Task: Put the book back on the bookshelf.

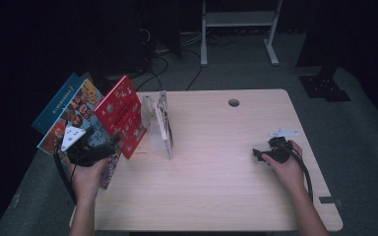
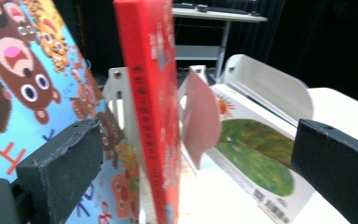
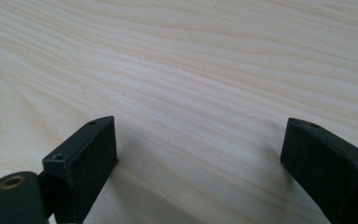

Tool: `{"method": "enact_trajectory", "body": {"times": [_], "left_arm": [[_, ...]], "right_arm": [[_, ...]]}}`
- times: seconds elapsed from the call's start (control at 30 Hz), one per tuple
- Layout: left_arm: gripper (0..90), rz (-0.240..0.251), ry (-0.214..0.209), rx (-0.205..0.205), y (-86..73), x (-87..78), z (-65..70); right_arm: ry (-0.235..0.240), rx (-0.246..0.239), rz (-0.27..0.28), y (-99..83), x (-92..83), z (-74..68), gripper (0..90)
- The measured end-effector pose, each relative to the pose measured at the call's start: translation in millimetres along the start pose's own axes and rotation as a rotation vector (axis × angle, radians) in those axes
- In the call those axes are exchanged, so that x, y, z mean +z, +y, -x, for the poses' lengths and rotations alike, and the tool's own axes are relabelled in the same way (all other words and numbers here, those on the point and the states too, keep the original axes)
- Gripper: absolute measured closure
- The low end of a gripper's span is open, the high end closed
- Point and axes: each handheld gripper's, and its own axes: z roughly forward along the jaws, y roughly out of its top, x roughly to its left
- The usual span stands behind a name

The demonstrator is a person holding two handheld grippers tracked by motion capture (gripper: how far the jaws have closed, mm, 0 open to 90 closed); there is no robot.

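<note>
— High view first: why is the thin red hardcover picture book (image 1: pixel 123 116) tilted like that at the table's left edge?

— It leans against the white metal slotted book rack (image 1: pixel 158 123), with the left gripper (image 1: pixel 109 144) at its lower edge. My guess is that it is being steered into a slot.

— Is it gripped?

— Not that I can see. In the left gripper view the black padded fingers (image 2: pixel 63 163) stand wide apart, the red spine (image 2: pixel 154 112) between them and nearer the left pad, touching neither.

— And the cartoon-animal book (image 1: pixel 77 118) behind?

— Fanned out with a blue one (image 1: pixel 59 102), probably waiting their turn. A white book with a green picture (image 2: pixel 256 156) lies in the rack.

— The right gripper (image 1: pixel 260 154)?

— Resting on the pale wooden table (image 1: pixel 216 167), well apart, fingers (image 3: pixel 86 161) spread wide, holding nothing.
</note>
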Motion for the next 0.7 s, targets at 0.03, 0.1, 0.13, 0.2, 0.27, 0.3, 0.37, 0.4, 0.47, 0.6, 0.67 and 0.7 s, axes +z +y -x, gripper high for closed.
{"method": "enact_trajectory", "body": {"times": [0.03,0.1,0.13,0.2,0.27,0.3,0.37,0.4,0.47,0.6,0.67,0.7], "left_arm": [[1.4,0.000,-0.009,0.000,-0.3,-1.9,1.9],[1.5,0.001,-0.031,0.001,-1.4,-5.0,5.5],[1.5,0.003,-0.041,-0.002,-1.9,-6.6,7.4],[1.4,0.004,-0.058,0.006,-2.5,-10.1,10.5],[1.4,0.009,-0.069,0.010,-3.5,-13.5,14.5],[1.5,0.010,-0.075,0.012,-4.1,-15.3,16.4],[1.4,0.004,-0.082,0.021,-5.8,-18.7,19.6],[1.5,0.005,-0.089,0.021,-6.8,-20.4,21.0],[1.5,0.003,-0.093,0.025,-8.9,-23.3,23.7],[1.4,0.000,-0.094,0.033,-11.5,-26.3,26.1],[1.5,0.001,-0.100,0.026,-11.7,-26.2,25.8],[1.5,0.001,-0.100,0.028,-11.5,-26.2,25.9]], "right_arm": [[0.000,0.000,0.000,0.0,0.0,0.0,9.7],[0.000,0.000,0.000,0.0,0.0,0.0,9.7],[0.000,0.000,0.000,0.0,0.0,0.0,9.7],[0.000,0.000,0.000,0.0,0.0,0.0,9.7],[0.000,0.000,0.000,0.0,0.0,0.0,9.7],[0.000,-0.001,0.000,0.0,0.0,0.0,9.7],[0.000,-0.001,0.000,0.0,0.0,0.0,9.7],[0.000,-0.001,0.000,0.0,0.0,0.0,9.7],[0.000,-0.001,0.000,0.0,0.0,0.0,9.7],[0.000,-0.001,0.000,0.0,0.0,0.0,9.7],[0.000,0.000,0.001,0.0,0.0,0.0,9.7],[0.000,-0.001,0.000,0.0,0.0,0.0,9.7]]}}
